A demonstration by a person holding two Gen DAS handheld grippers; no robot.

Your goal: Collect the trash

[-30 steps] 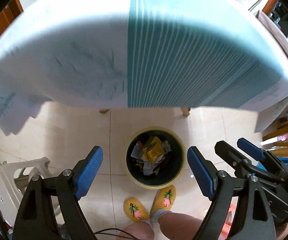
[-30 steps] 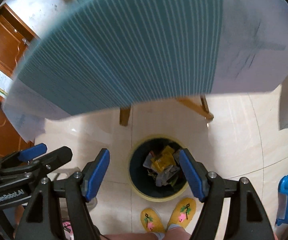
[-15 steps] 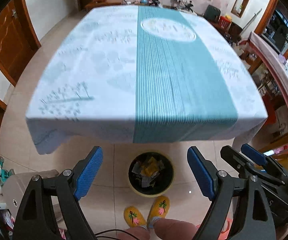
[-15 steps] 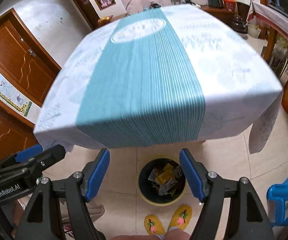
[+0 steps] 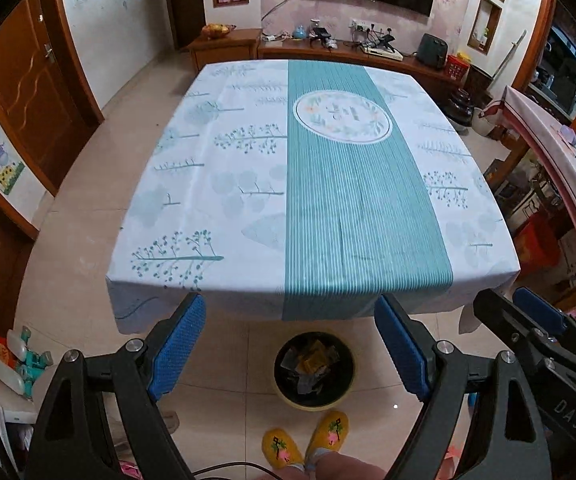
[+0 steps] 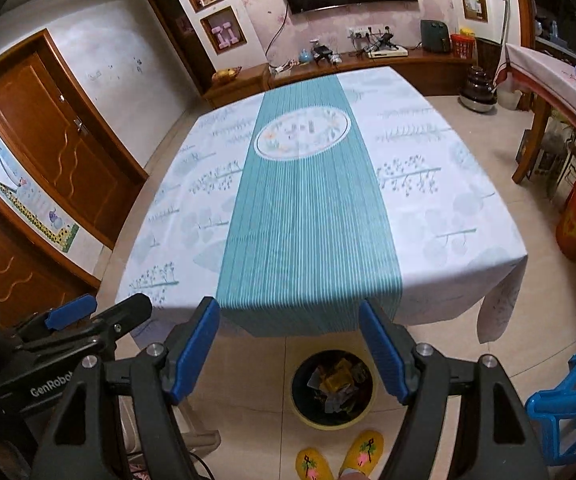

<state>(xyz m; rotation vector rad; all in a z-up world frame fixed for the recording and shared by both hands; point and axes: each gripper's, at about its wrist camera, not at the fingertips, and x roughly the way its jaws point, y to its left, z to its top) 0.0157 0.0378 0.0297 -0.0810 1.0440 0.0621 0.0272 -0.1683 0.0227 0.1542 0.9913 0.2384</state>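
A round trash bin (image 5: 314, 372) with a yellow rim stands on the floor by the table's near edge, holding several crumpled wrappers; it also shows in the right wrist view (image 6: 334, 389). My left gripper (image 5: 292, 346) is open and empty, held high above the bin. My right gripper (image 6: 290, 354) is open and empty, also above the bin. The table (image 5: 248, 184) with a white and teal cloth shows no trash on top; it also shows in the right wrist view (image 6: 428, 208).
The person's feet in yellow slippers (image 5: 306, 440) stand just behind the bin. A blue plastic stool (image 6: 568, 412) is at the right. A white chair with items (image 5: 4, 364) is at the left. Cabinets line the far wall.
Both grippers have risen and tilted up from under the table edge, so the whole tabletop shows now. The bin looks smaller and lower in view. Both stay open.
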